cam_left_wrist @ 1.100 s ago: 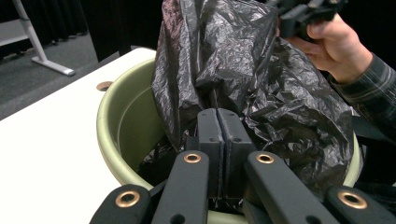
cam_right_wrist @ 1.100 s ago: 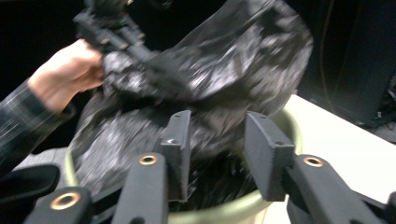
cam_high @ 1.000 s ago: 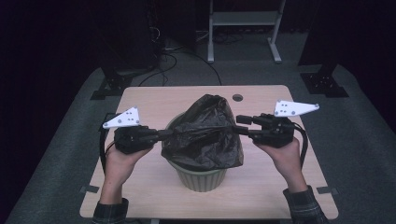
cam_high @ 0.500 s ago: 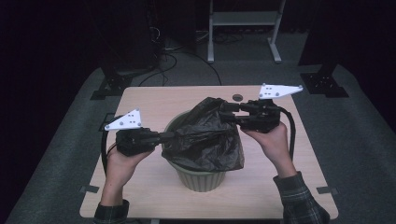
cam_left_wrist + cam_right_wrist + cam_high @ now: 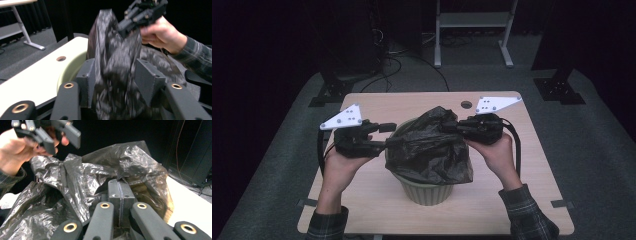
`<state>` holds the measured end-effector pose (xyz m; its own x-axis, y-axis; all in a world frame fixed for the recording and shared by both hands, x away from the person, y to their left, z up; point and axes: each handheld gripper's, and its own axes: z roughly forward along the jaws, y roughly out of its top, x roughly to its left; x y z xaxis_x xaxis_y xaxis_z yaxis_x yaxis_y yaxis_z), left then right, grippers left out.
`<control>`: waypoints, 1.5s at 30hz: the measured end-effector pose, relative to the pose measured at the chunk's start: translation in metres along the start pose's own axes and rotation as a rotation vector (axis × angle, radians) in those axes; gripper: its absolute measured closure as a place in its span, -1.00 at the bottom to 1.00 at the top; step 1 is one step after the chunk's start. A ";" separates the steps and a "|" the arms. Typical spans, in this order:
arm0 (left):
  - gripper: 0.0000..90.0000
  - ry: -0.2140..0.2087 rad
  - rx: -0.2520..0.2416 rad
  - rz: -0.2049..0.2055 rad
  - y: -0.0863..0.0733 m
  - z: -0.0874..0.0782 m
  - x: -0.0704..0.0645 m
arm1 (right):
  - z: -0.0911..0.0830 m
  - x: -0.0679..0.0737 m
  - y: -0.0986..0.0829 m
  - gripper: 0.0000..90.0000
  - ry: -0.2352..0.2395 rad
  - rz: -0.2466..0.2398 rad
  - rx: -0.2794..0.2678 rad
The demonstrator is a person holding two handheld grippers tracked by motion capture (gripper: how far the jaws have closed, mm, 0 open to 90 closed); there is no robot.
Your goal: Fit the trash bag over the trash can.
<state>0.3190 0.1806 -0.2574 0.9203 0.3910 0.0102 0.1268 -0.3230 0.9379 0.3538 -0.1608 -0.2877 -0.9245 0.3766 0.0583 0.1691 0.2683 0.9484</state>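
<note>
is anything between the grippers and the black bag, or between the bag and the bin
Nothing visible. The left gripper and right gripper are each shut directly on the black bag, which already drapes over the green bin with no other object between them.

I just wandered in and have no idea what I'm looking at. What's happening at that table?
A person is fitting a black bin bag over a pale green bin on the wooden table, using a hand-held gripper in each hand. The left gripper pinches the bag's near-left side, with plastic bunched between its jaws. The right gripper is clamped on the bag's edge at the far right, jaws pressed together. The bag sits draped over the bin's top, not yet pulled down around the rim.
</note>
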 end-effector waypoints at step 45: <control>1.00 0.108 -0.049 -0.120 -0.074 -0.052 0.012 | -0.085 0.044 -0.085 1.00 -0.073 0.038 0.105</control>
<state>0.3014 0.2541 -0.3088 0.8544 0.5152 -0.0680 0.2125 -0.2271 0.9504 0.2698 -0.2430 -0.3395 -0.8903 0.4504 0.0670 0.2415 0.3423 0.9080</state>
